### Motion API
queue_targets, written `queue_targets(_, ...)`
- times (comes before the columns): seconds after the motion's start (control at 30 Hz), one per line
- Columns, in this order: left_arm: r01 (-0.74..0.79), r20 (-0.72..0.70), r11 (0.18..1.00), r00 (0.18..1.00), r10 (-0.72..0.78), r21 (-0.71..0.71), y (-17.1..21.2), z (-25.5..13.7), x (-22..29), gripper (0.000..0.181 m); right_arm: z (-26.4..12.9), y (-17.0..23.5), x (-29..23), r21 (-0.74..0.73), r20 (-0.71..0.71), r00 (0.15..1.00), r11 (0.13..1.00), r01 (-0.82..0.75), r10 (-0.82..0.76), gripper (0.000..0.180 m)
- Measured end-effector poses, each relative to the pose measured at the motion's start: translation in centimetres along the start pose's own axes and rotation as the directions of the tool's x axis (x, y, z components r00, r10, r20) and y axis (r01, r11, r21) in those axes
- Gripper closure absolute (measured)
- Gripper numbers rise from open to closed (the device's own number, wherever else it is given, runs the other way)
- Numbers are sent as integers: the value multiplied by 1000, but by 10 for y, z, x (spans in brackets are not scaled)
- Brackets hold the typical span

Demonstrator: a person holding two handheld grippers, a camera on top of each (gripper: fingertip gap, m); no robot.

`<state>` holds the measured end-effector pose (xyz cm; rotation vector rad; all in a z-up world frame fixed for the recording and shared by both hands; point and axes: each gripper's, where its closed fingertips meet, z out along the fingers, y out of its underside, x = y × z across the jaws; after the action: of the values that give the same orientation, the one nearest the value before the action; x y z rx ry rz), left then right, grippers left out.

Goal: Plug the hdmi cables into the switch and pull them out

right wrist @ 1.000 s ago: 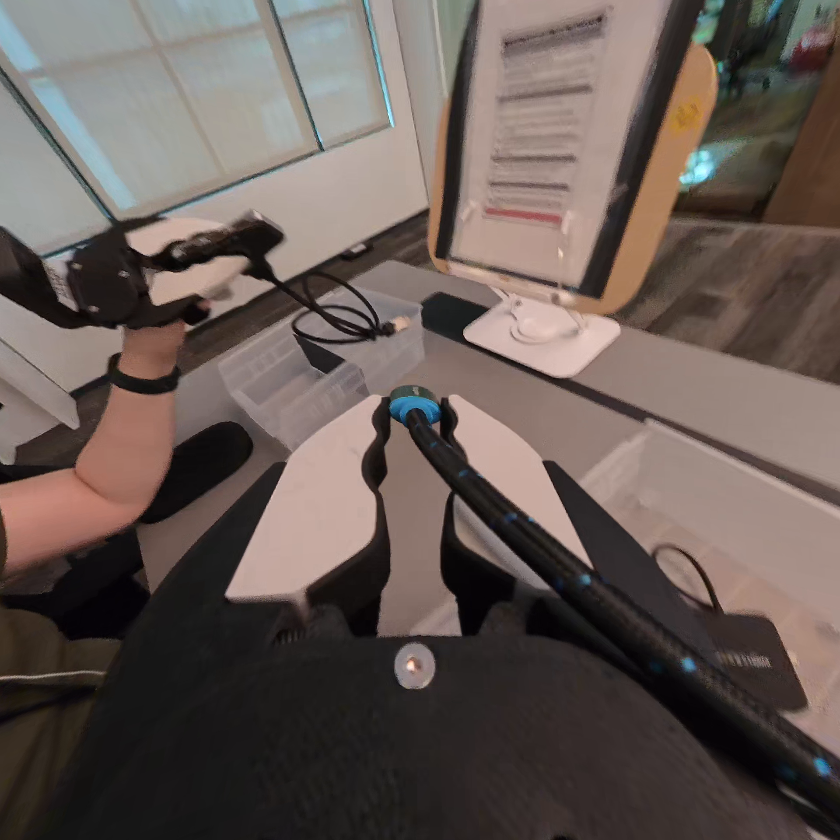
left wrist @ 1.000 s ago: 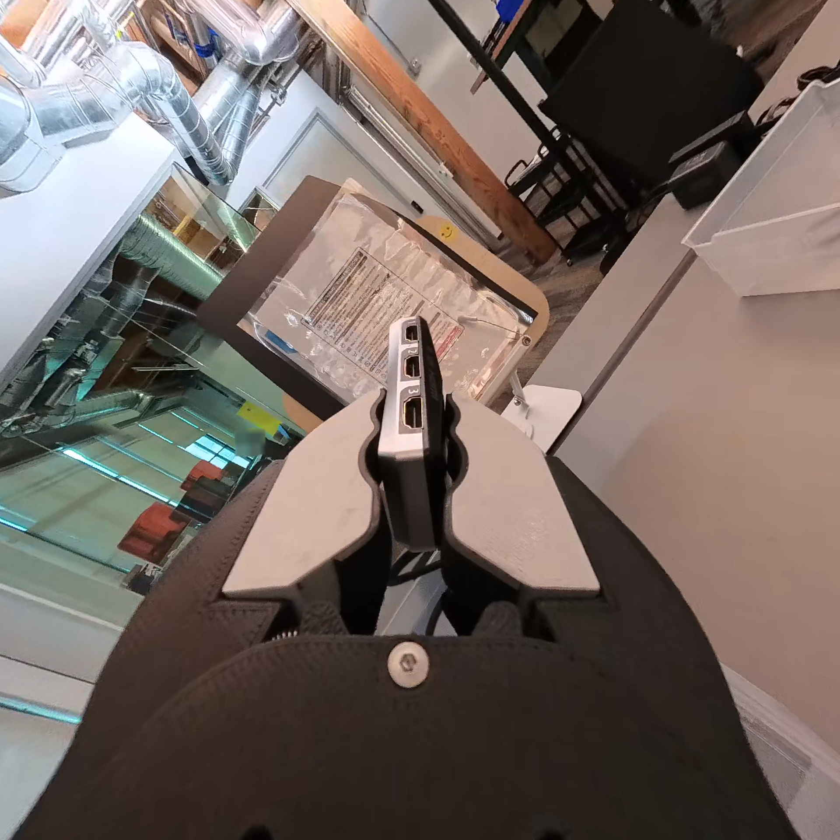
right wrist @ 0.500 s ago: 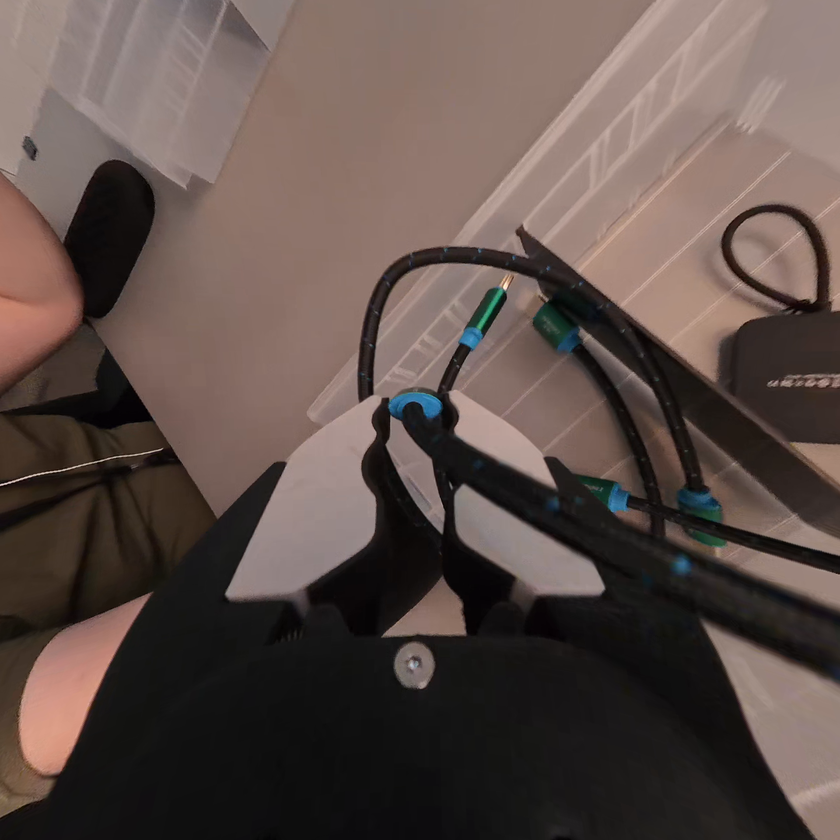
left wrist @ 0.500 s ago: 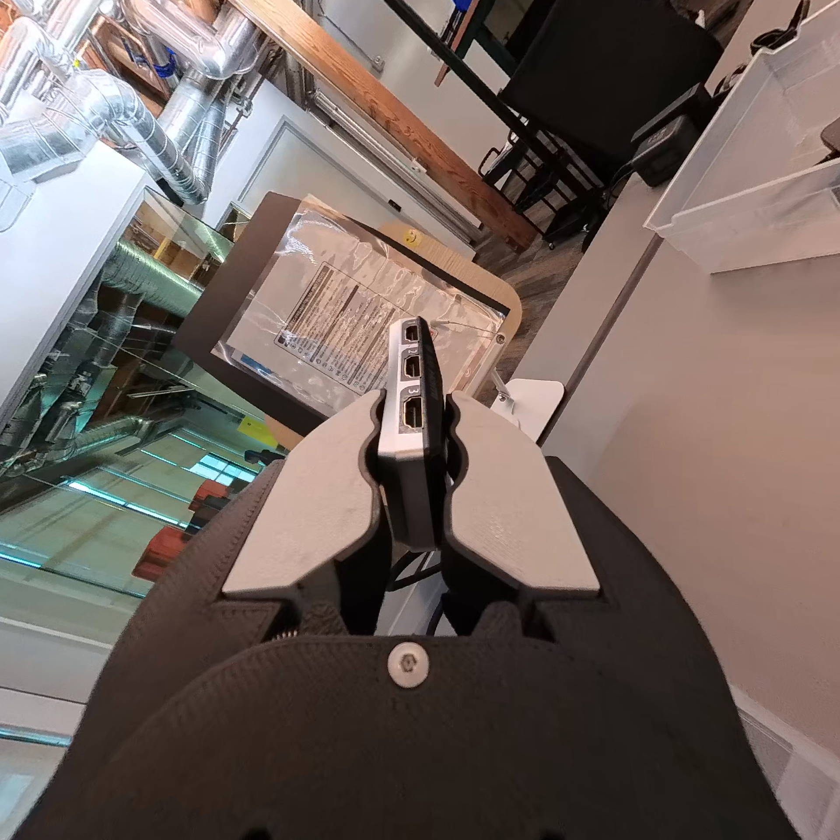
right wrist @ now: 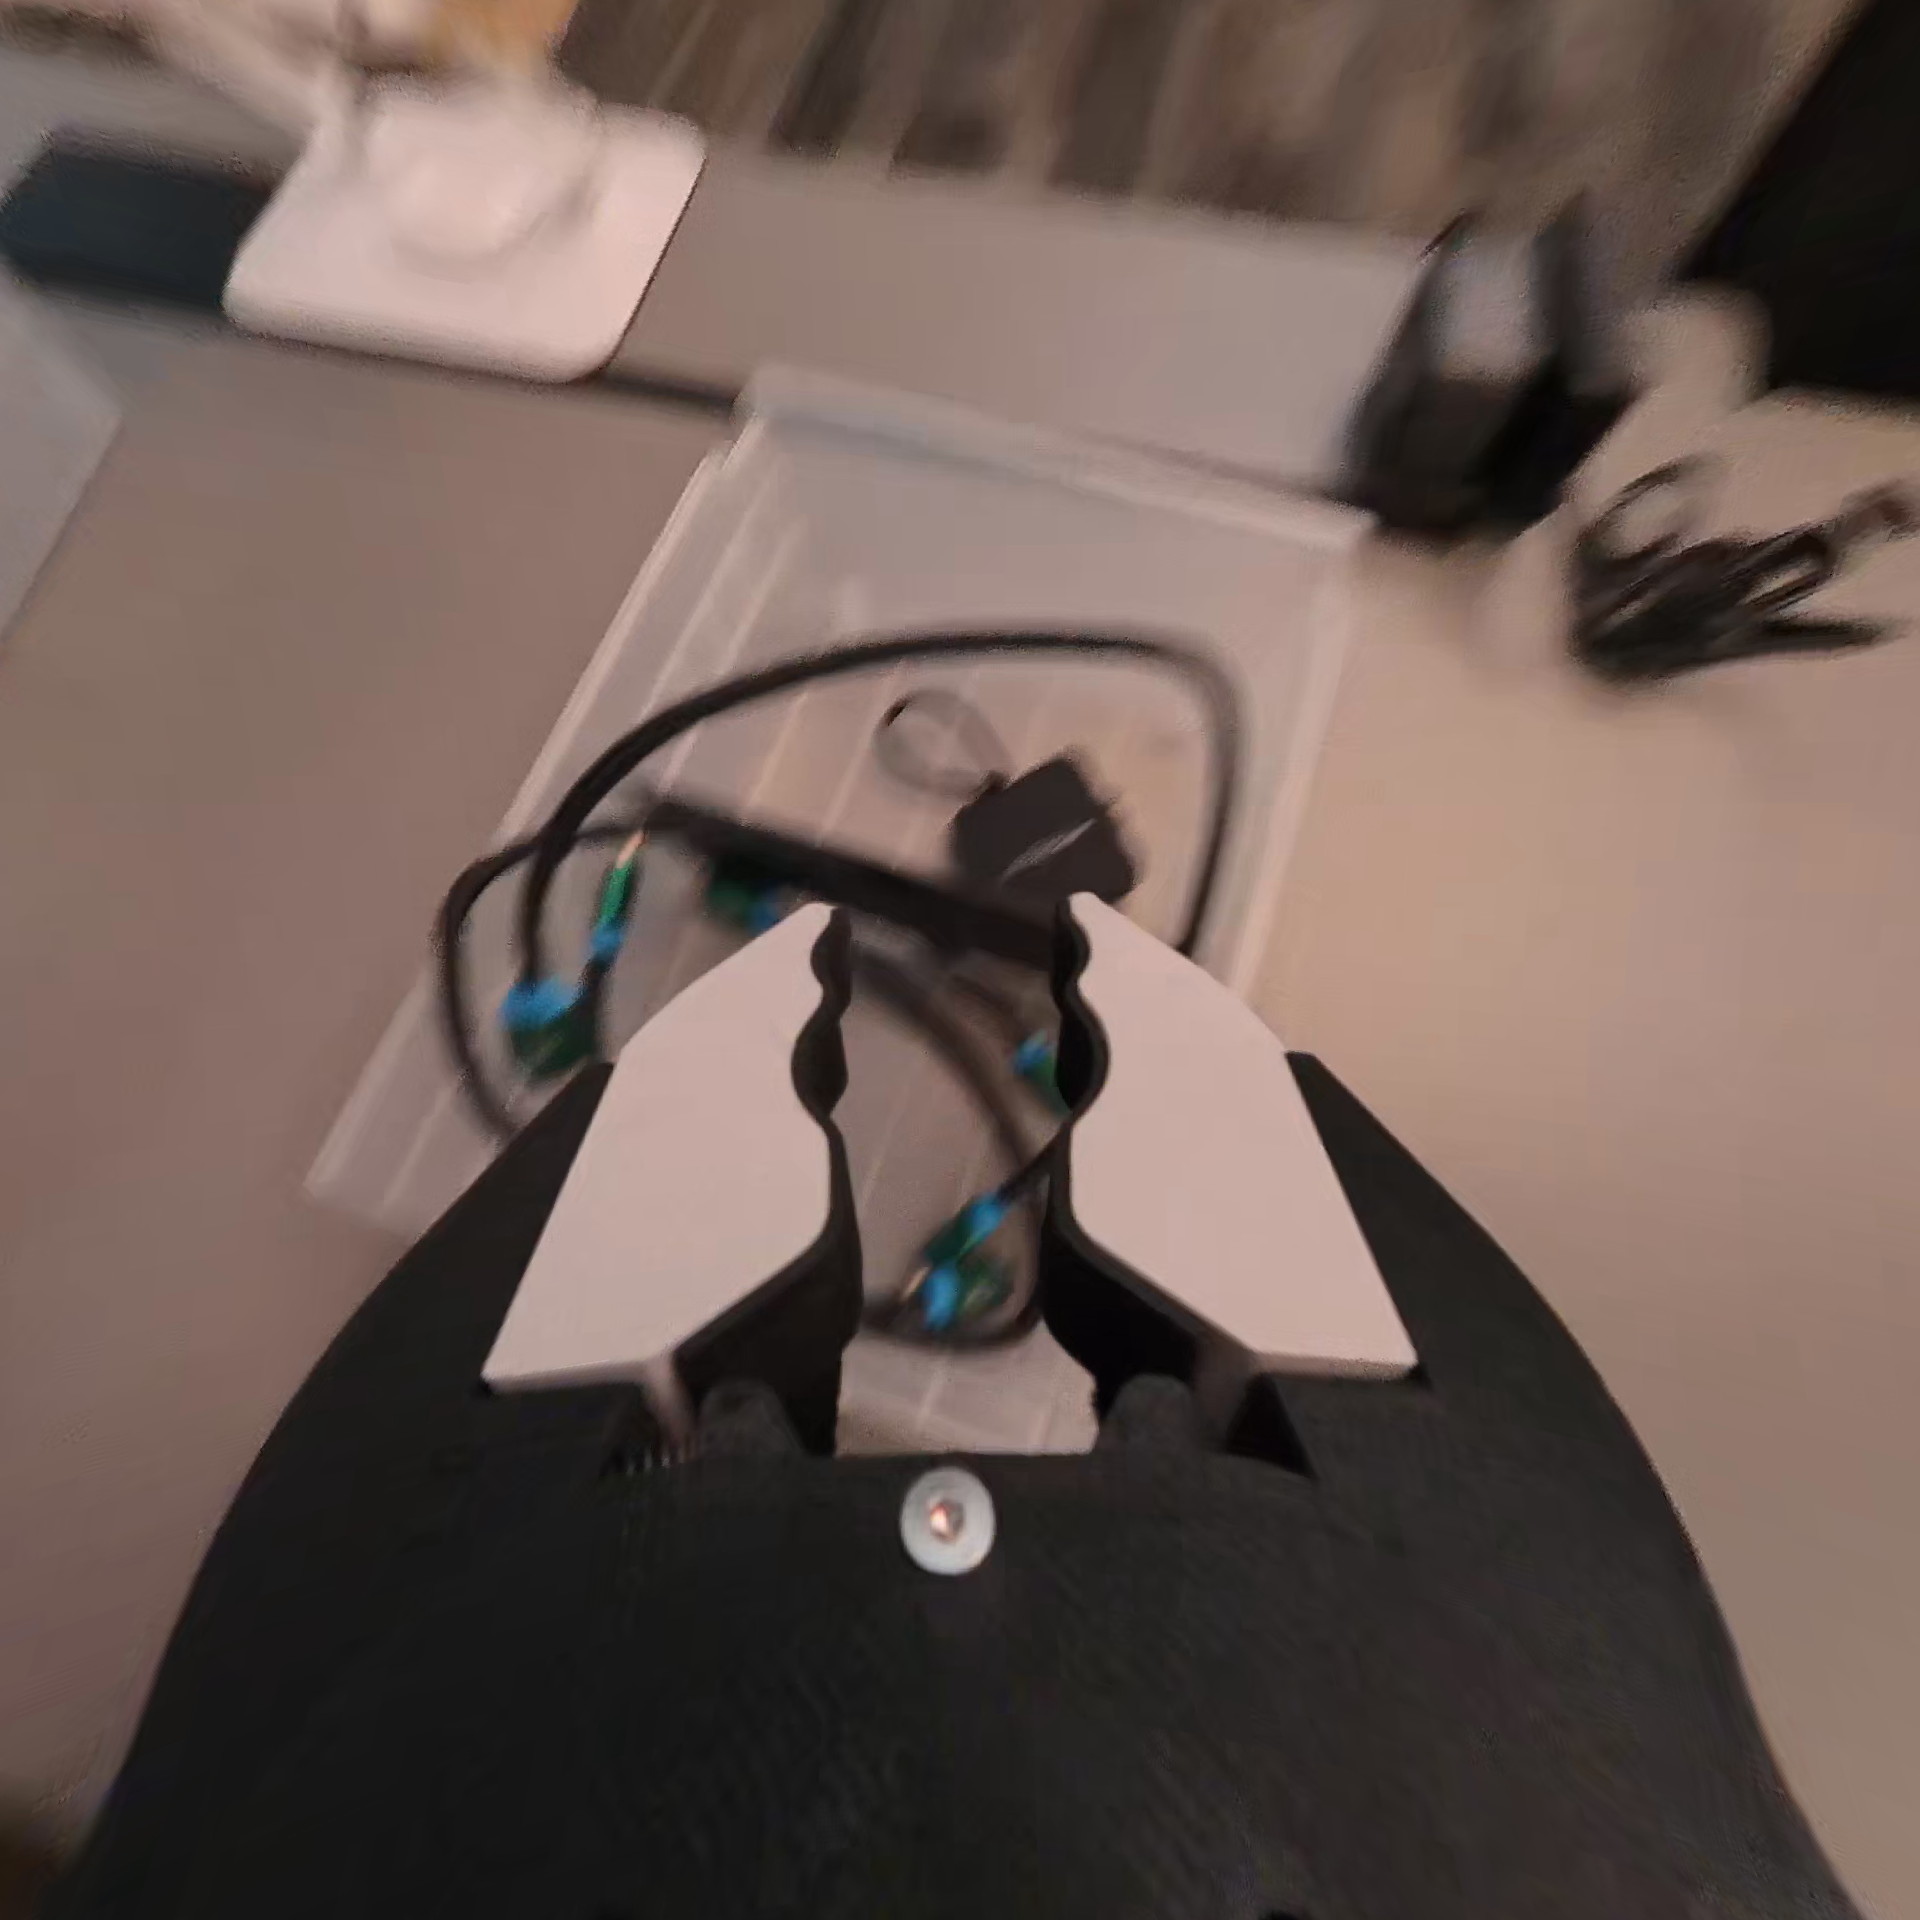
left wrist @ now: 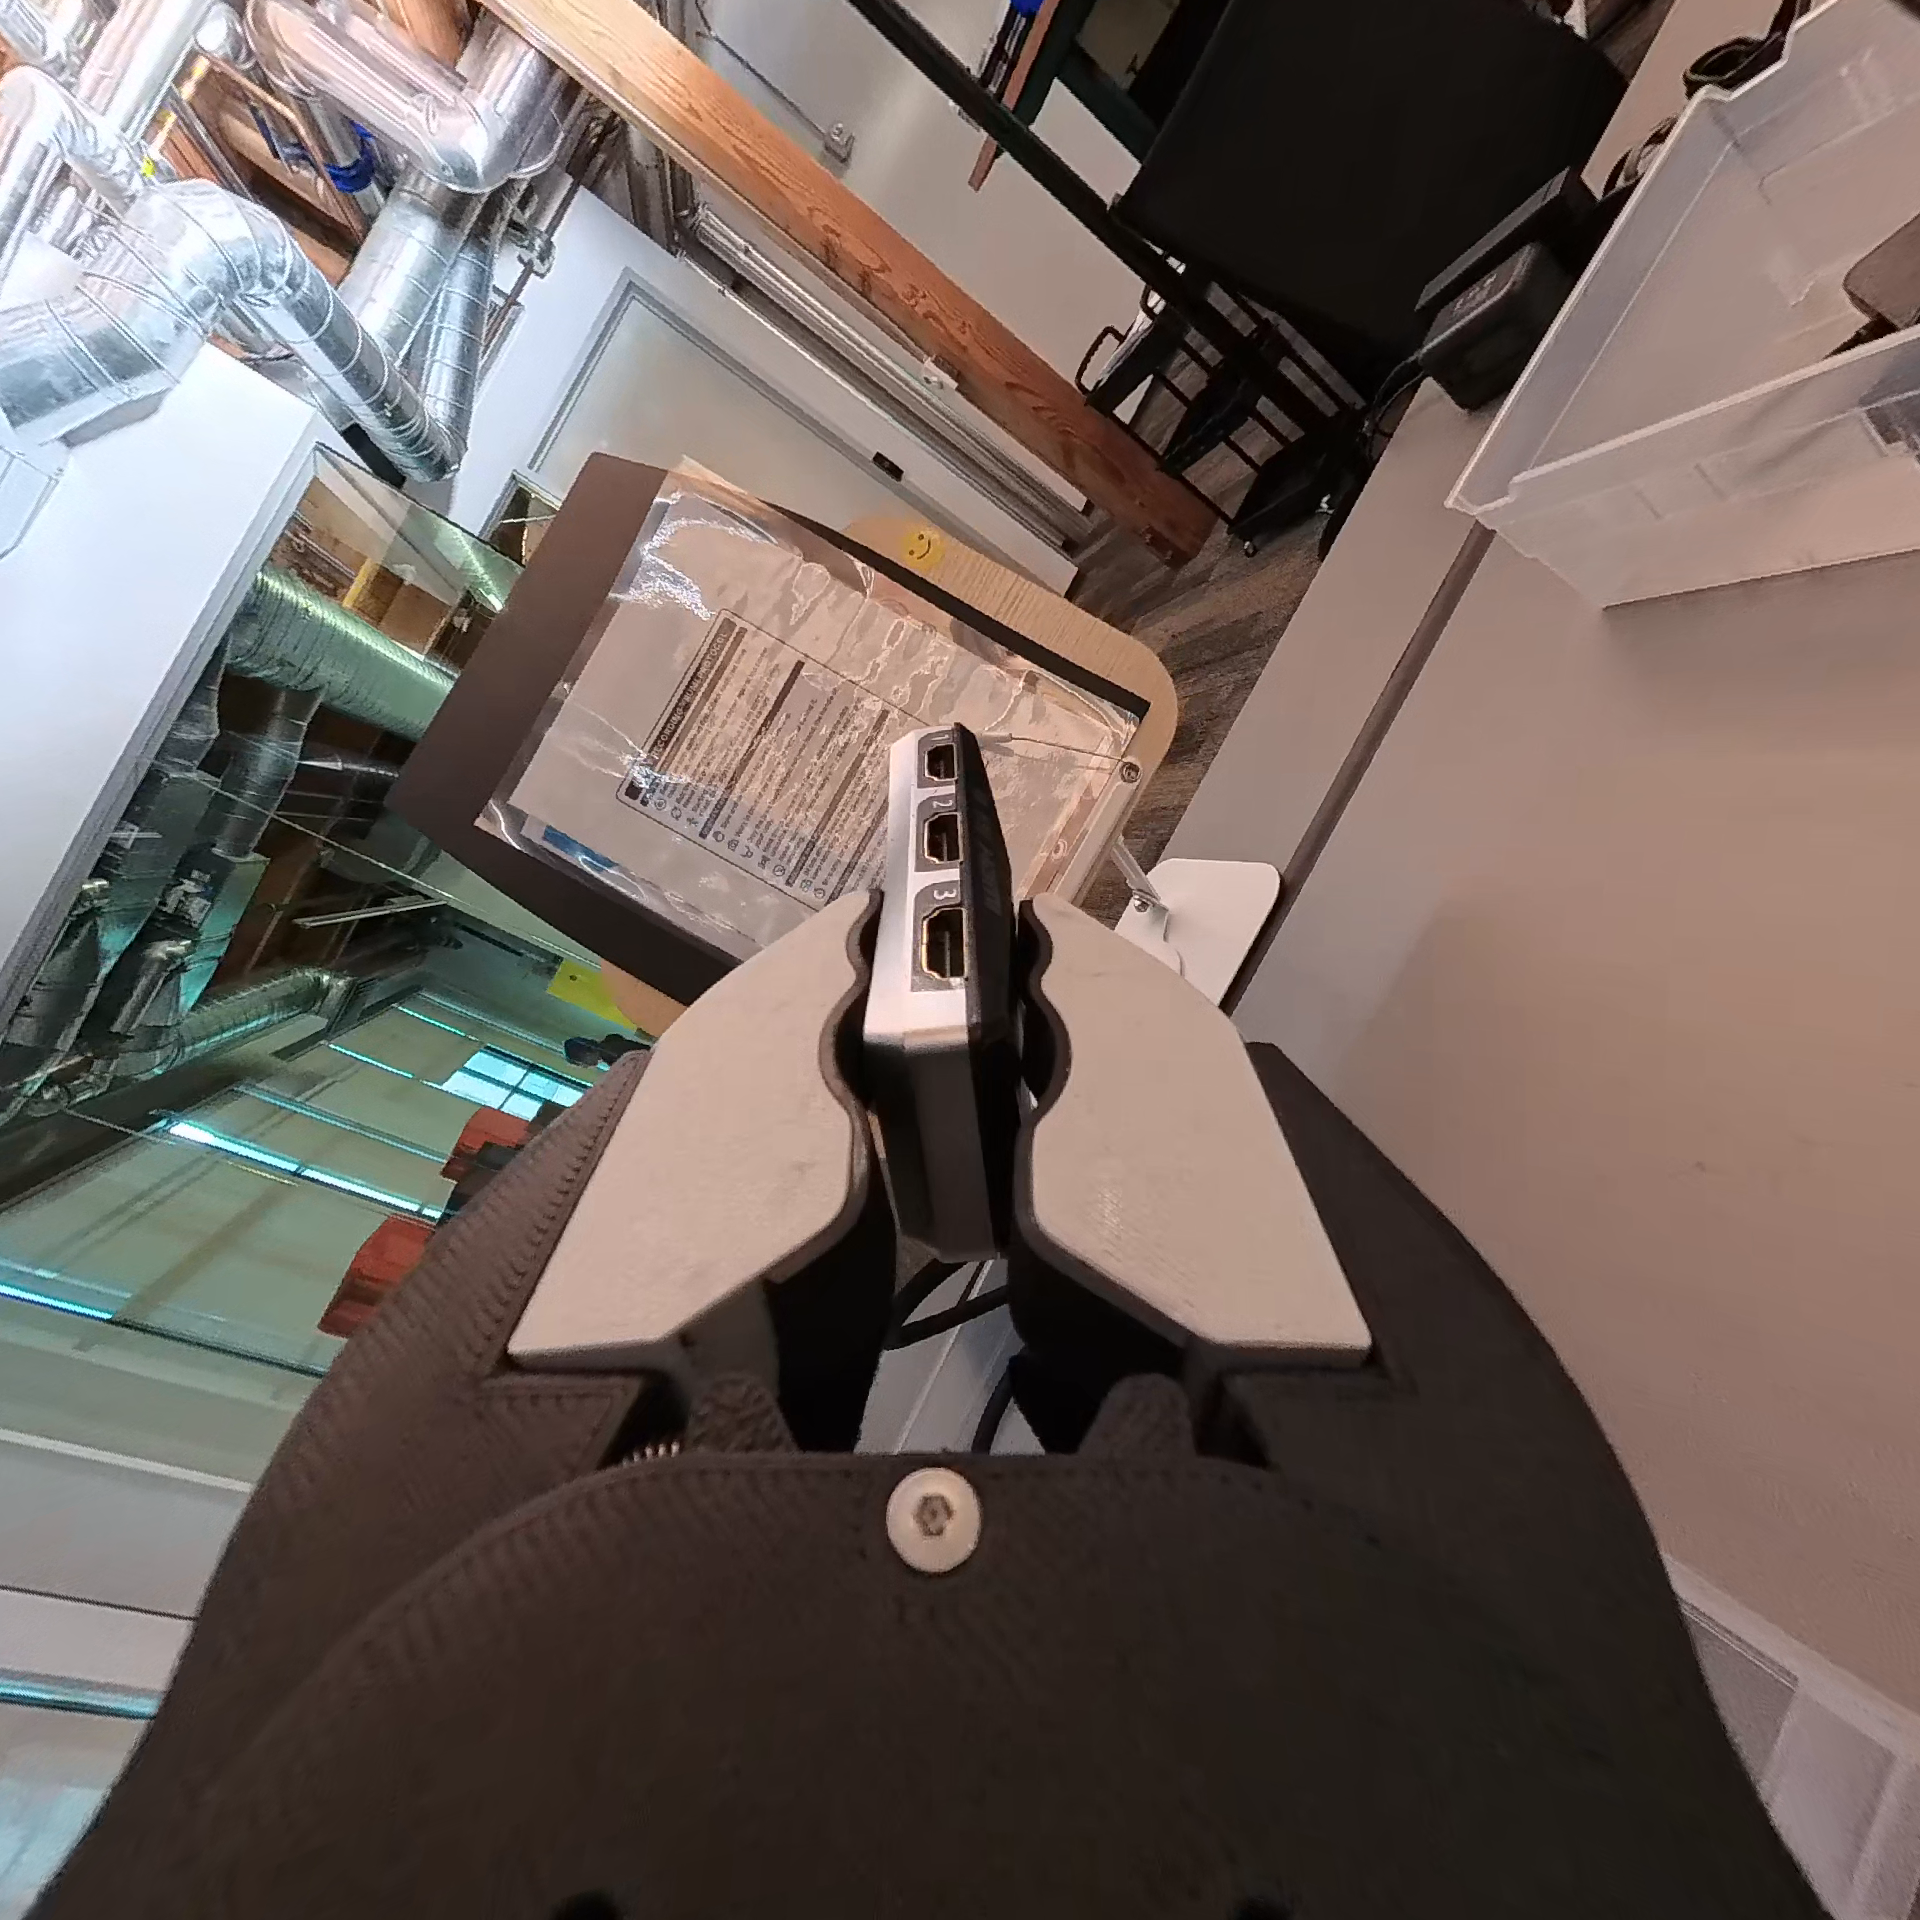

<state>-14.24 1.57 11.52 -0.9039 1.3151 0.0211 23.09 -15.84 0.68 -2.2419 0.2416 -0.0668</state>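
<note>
Below the parted right gripper point(right wrist: 948, 920), blurred hdmi cables point(right wrist: 540, 1013) in a tray point(right wrist: 1283, 665)

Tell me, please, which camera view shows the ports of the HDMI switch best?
The left wrist view: the HDMI switch sits sharp and close, clamped in the left tool, its three ports facing the camera, all unplugged. The right wrist view is blurred and does not show it.

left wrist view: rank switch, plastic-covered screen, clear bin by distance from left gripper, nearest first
1. switch: clamped in the left gripper.
2. plastic-covered screen: just beyond, ahead-left.
3. clear bin: upper right on the table, apparently farthest.
</note>
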Motion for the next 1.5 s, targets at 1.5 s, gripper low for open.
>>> queue_targets(1.5,-39,-34,999,999,38,-7,-1,5,12,159,-36,-49,49,129,-462,881,976,174,-96,177)
